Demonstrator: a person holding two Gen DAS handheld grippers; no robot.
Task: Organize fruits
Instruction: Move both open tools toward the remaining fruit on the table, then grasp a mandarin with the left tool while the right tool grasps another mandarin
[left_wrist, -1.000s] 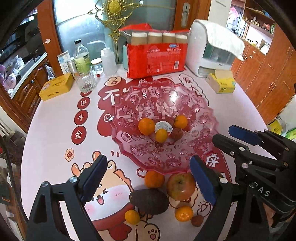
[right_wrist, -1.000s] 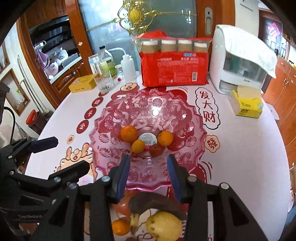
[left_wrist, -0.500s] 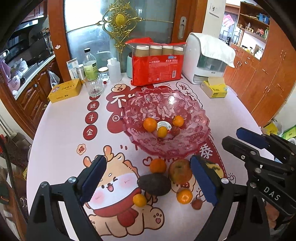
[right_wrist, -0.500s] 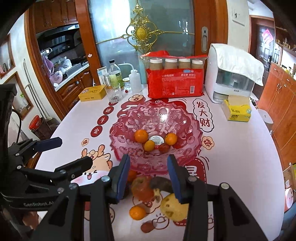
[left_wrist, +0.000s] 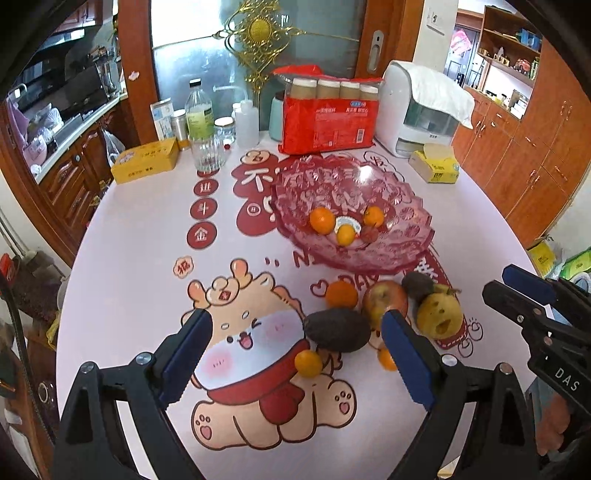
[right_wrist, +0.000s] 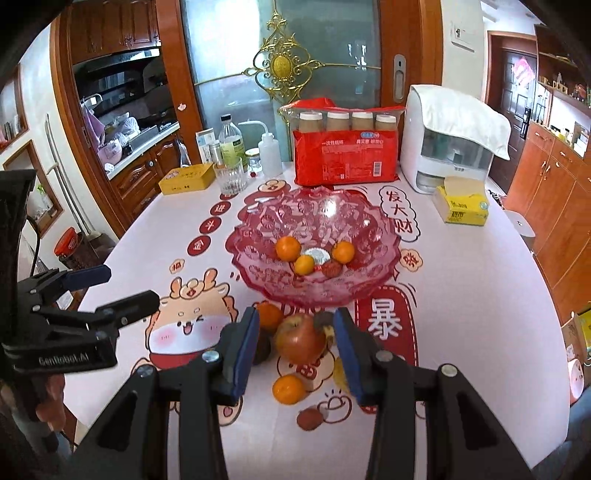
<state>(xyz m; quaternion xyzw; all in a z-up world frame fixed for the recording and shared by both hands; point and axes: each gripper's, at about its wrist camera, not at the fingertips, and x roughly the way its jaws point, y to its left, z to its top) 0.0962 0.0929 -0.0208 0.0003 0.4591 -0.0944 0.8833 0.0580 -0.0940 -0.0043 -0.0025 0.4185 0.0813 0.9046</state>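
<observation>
While both jaws hang spread and empty, apple (right_wrist: 299, 341) and avocado (left_wrist: 338, 330) crowd before bowl (right_wrist: 384, 236)

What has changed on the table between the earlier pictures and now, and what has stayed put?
Both claws have pulled back from the bowl, so more of the table shows in each view. The left claw remains wide open and the right claw partly open; neither took or released anything. The four fruits in the bowl, and the apple, avocado, pear and oranges in front of it, have not moved.
</observation>
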